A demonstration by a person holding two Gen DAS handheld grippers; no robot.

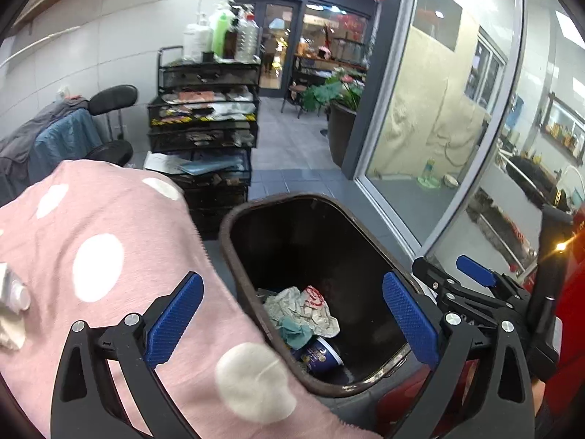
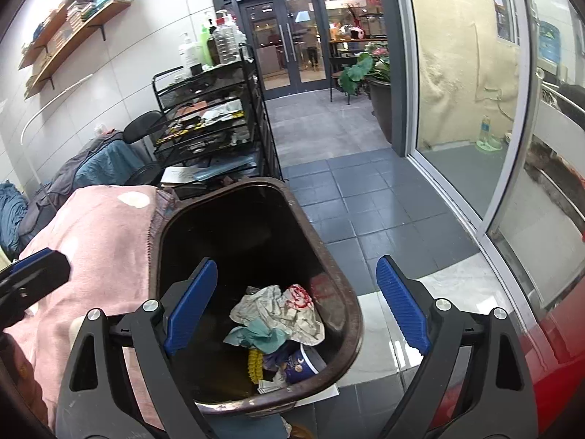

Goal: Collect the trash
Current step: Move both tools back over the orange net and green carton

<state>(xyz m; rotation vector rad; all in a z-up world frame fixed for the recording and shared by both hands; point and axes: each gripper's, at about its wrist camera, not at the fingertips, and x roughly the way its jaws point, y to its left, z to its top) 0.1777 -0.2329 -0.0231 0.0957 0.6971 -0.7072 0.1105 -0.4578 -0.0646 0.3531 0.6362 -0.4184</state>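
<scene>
A dark brown trash bin (image 1: 234,241) (image 2: 351,314) stands on the floor beside a pink dotted blanket (image 1: 109,248) (image 2: 98,241). Inside lie crumpled paper (image 1: 310,311) (image 2: 285,311), a teal wad (image 1: 296,331) (image 2: 259,336) and a blue cup (image 1: 321,356) (image 2: 303,360). My left gripper (image 1: 292,322) is open and empty above the bin's near edge. My right gripper (image 2: 296,300) is open and empty over the bin; it also shows in the left wrist view (image 1: 475,285). A white tube or wrapper (image 1: 12,292) lies on the blanket at far left.
A black wire rack (image 1: 204,124) (image 2: 215,120) full of clutter with bottles on top stands behind the bin. A chair with clothes (image 1: 65,135) is at left. Glass wall (image 1: 438,128) (image 2: 468,109) at right, potted plant (image 1: 340,109), grey tiled floor (image 2: 365,197), red object (image 2: 559,347).
</scene>
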